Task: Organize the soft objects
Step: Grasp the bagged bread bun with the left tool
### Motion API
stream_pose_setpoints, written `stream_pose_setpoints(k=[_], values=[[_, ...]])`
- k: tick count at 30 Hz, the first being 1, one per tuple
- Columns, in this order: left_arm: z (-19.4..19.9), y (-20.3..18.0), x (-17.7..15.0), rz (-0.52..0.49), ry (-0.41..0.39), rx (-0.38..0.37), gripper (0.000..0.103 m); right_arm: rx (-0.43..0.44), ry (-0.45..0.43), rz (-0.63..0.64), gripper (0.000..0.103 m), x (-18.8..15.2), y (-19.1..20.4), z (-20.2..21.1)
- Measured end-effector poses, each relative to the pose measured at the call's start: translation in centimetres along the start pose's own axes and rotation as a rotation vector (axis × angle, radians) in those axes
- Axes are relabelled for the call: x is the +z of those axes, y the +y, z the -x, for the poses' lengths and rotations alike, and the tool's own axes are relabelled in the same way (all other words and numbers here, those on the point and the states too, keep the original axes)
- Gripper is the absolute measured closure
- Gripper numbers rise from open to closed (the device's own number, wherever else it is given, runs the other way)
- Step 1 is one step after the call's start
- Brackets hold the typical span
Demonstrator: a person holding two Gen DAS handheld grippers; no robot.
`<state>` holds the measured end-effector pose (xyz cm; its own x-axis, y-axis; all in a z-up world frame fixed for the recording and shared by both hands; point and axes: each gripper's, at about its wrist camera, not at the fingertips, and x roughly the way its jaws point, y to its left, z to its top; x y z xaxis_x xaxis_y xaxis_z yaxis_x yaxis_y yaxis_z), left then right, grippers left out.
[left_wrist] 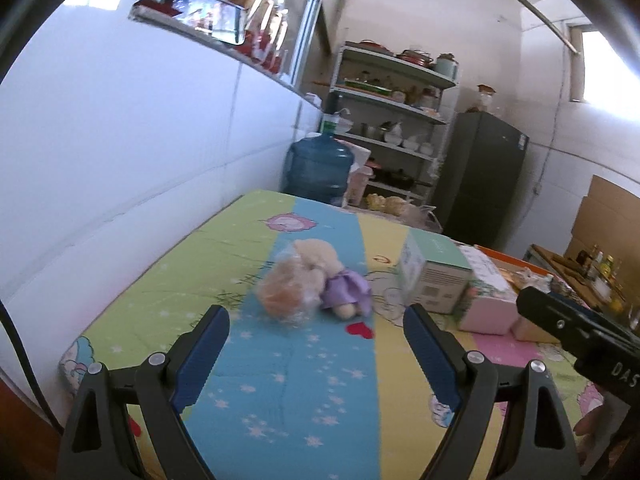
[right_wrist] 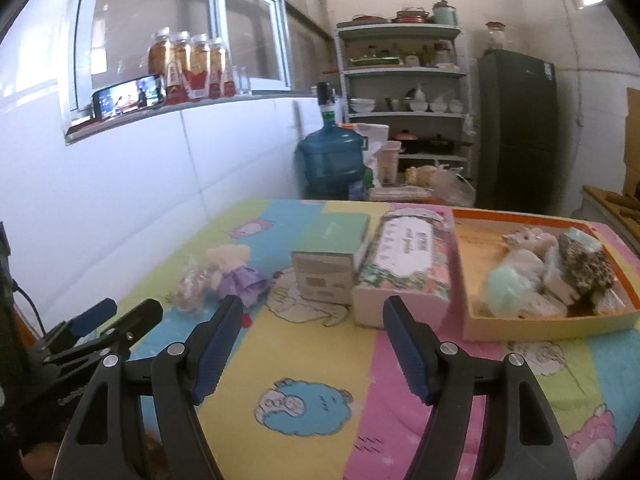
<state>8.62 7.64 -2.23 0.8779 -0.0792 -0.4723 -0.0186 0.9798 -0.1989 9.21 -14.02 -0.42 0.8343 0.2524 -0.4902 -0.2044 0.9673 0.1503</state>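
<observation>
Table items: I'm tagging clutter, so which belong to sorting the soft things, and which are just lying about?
Job: doll, bagged toy, orange tray with soft items.
Lying about: green box, tissue pack, water jug, bottles, phone.

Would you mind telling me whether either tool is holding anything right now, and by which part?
Nothing is held. The left tool and the right tool both stand open over the quilt, and the doll lies free ahead of them.
</observation>
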Motion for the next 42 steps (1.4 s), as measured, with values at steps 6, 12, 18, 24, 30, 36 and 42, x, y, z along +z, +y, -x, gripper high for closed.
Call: stream_pose_setpoints(k=[6, 12, 18, 24, 30, 36, 42], values=[[-0.8, 1.6, 0.4, 0.017, 0.003, 0.043, 0.014, 0.04, 0.011, 0.03, 0.029, 0.8, 1.6, -1.7], [-2.1, 2.7, 0.8, 0.032, 0.017, 0.072, 0.014, 0.086, 0.029, 0.054, 0.029, 1.6, 3.1, -3.8], [-3.9, 3.4, 1.5, 0.045, 0.053, 0.07, 0.014, 0.119, 0.041, 0.069, 0.029, 2.3, 4.0, -5.6], [-6.6, 3.4, 2.6, 0.064, 0.098, 0.045, 0.014, 0.143, 0.052, 0.071, 0.029, 2.9, 4.5, -7.5], [-9.8, 2.8, 2.7, 0.051, 0.168, 0.072, 0.014, 0.142, 0.06, 0.065, 0.029, 3.5, 4.1, -8.8], [-11.8, 3.6, 2.1, 0.081, 0.229, 0.072, 0.014, 0.152, 0.063, 0.079, 0.029, 4.1, 4.0, -9.9], [-12.4, 4.8, 1.7, 0.124, 0.273, 0.039, 0.031, 0.185, 0.085, 0.101, 0.029, 4.2, 5.0, -11.2]])
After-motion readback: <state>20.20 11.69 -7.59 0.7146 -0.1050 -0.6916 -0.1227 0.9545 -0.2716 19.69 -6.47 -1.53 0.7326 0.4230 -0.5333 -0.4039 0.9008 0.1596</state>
